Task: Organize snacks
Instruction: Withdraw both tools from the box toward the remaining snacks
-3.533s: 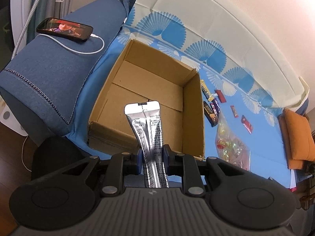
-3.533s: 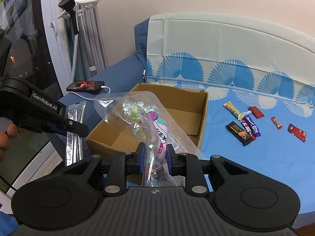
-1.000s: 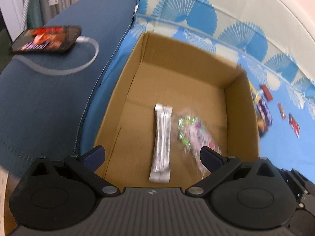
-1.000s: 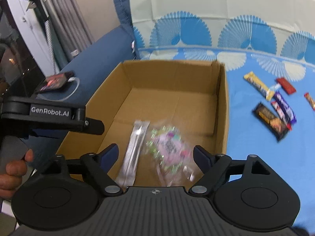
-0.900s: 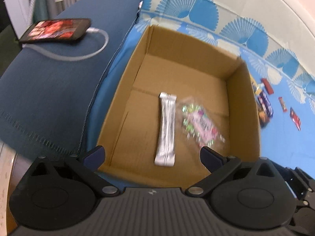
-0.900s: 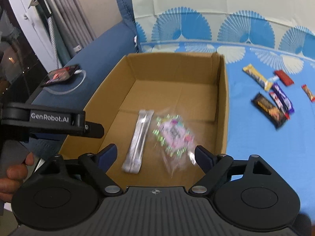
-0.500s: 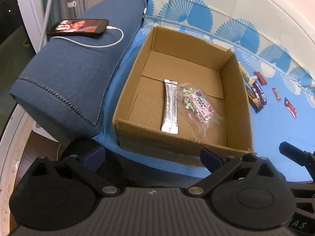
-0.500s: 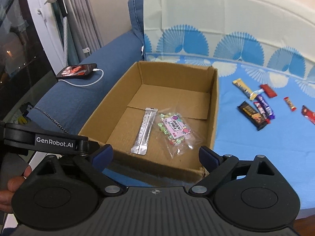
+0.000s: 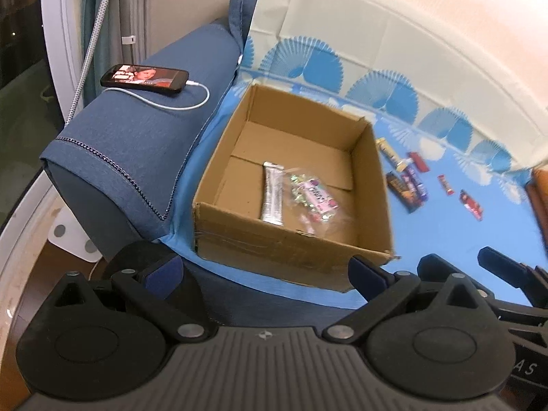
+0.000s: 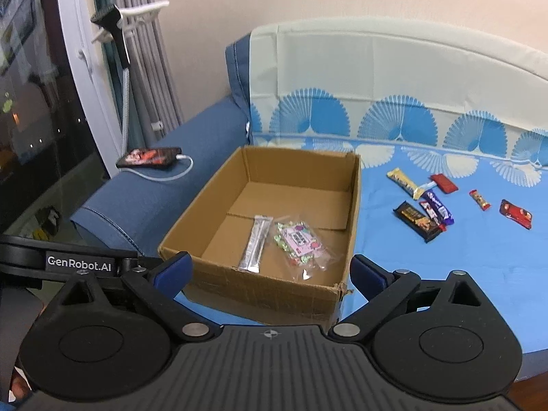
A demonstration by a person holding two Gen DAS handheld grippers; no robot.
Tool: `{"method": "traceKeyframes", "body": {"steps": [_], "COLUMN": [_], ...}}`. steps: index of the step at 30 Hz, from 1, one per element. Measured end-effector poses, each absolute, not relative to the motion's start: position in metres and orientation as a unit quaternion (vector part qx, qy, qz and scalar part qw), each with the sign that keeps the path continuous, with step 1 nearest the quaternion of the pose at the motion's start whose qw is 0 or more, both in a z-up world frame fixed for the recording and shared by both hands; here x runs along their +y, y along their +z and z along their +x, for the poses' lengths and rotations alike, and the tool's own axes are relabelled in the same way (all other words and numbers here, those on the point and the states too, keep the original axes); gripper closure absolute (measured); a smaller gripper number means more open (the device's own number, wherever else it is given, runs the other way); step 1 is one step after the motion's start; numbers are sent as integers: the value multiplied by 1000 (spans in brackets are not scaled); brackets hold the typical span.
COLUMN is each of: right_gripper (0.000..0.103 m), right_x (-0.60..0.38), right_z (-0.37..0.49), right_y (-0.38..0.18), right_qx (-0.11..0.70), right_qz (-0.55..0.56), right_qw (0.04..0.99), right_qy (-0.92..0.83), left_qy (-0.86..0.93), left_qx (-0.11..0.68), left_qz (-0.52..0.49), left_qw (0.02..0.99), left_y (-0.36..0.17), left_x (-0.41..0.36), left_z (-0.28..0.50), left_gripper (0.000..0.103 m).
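Observation:
An open cardboard box [image 9: 291, 250] [image 10: 267, 291] sits on the blue sheet of a sofa. A silver sachet [image 9: 272, 193] [image 10: 257, 243] and a clear bag of wrapped candies [image 9: 313, 198] [image 10: 301, 239] lie side by side on its floor. Several snack bars [image 9: 407, 185] [image 10: 424, 212] are scattered on the sheet right of the box. My left gripper [image 9: 263, 270] hangs open and empty in front of the box. My right gripper [image 10: 270, 269] is beside it, jaws wide and still opening, nothing between them.
A phone [image 9: 145, 78] [image 10: 150, 157] with a white cable rests on the blue armrest left of the box. A patterned cover drapes the sofa back. An orange cushion [image 9: 539, 185] shows at the far right. Curtains and a dark window stand on the left.
Both grippers let go of the sachet and the candy bag into the box, then drew back and up from it. The box now looks smaller and farther in both views.

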State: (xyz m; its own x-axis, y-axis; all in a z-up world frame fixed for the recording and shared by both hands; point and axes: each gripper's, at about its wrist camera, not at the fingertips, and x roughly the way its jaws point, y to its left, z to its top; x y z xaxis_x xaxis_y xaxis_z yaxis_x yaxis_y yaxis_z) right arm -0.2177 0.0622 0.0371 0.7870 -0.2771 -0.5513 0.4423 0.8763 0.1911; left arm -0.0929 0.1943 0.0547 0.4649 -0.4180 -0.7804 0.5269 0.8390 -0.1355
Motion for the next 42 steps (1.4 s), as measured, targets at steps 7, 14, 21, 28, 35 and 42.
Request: {"method": "traceKeyframes", "body": {"steps": [7, 14, 21, 28, 35, 42], "right_gripper": [3, 3, 3, 3, 3, 3], "right_x": [72, 75, 74, 70, 59, 40], "right_z": [-234, -243, -246, -243, -241, -241], "right_y": [44, 46, 46, 43, 37, 26], "right_qx": [241, 231, 226, 231, 237, 242], "right_qz": [144, 144, 149, 155, 167, 190], "right_qw": [940, 943, 943, 941, 935, 928], "right_qy": [-192, -193, -195, -195, -202, -211], "left_qy": [-279, -276, -281, -281, -283, -284], "left_qx": [453, 453, 454, 458, 454, 455], "left_qz": [65, 78, 82, 94, 118, 144], "left_qw": [844, 844, 841, 839, 837, 832], "left_y": [58, 59, 59, 58, 55, 49], "left_x": [198, 197, 197, 191, 174, 149], "left_z": [-106, -114, -115, -111, -109, -105], "left_gripper": [0, 0, 0, 0, 0, 0]}}
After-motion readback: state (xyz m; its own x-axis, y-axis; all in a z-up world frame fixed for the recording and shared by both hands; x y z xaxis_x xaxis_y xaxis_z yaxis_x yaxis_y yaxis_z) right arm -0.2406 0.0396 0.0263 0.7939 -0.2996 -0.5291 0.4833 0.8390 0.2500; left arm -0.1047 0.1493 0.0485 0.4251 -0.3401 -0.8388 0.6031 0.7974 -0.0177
